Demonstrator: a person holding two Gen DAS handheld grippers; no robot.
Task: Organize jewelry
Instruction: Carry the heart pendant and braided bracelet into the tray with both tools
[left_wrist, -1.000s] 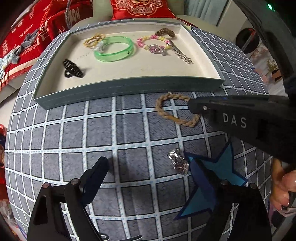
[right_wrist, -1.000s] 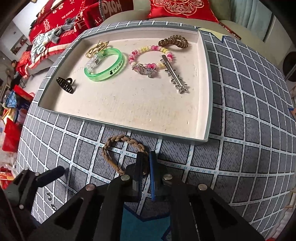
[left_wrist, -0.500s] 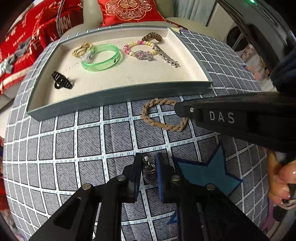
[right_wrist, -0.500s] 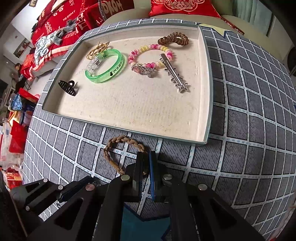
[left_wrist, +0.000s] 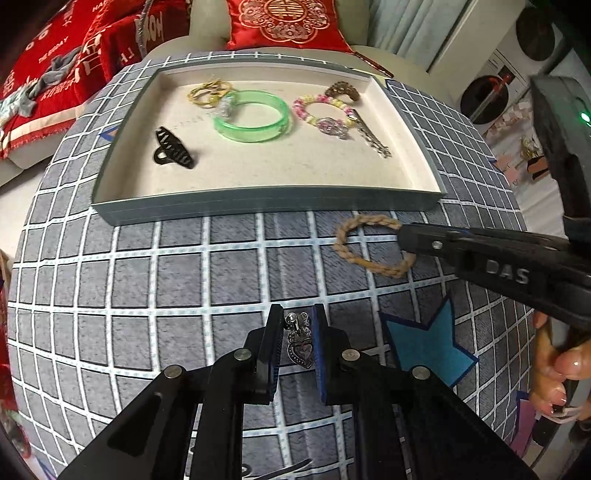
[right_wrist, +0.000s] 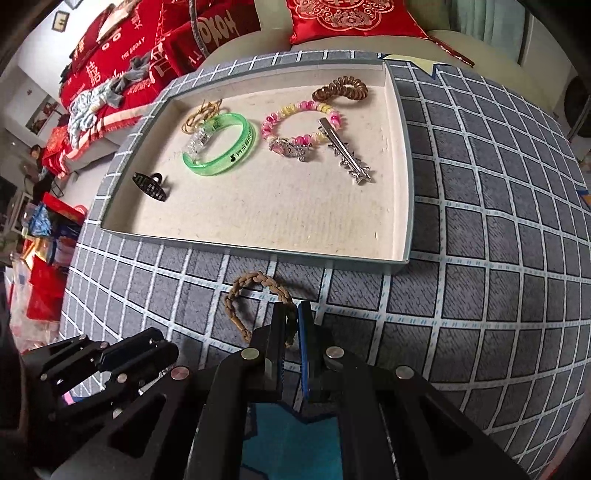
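My left gripper (left_wrist: 296, 332) is shut on a small silver heart charm clip (left_wrist: 300, 345) and holds it over the grey grid cloth. My right gripper (right_wrist: 291, 317) is shut on a tan braided bracelet (right_wrist: 251, 295), which also shows in the left wrist view (left_wrist: 364, 242), just in front of the tray. The shallow tray (left_wrist: 258, 205) holds a green bangle (left_wrist: 251, 116), a pink bead bracelet (left_wrist: 319, 112), a black claw clip (left_wrist: 171, 149), a silver hair clip (left_wrist: 369, 134), gold rings (left_wrist: 208, 92) and a brown coil tie (left_wrist: 343, 90).
A blue star mark (left_wrist: 424, 341) lies on the cloth at the right. Red cushions (left_wrist: 288, 22) and red bedding (right_wrist: 122, 55) lie behind the tray. A person's hand (left_wrist: 557, 365) holds the right gripper's handle.
My left gripper has closed on the heart charm clip and lifted it from the cloth. My right gripper has stayed shut on the braided bracelet, raised slightly.
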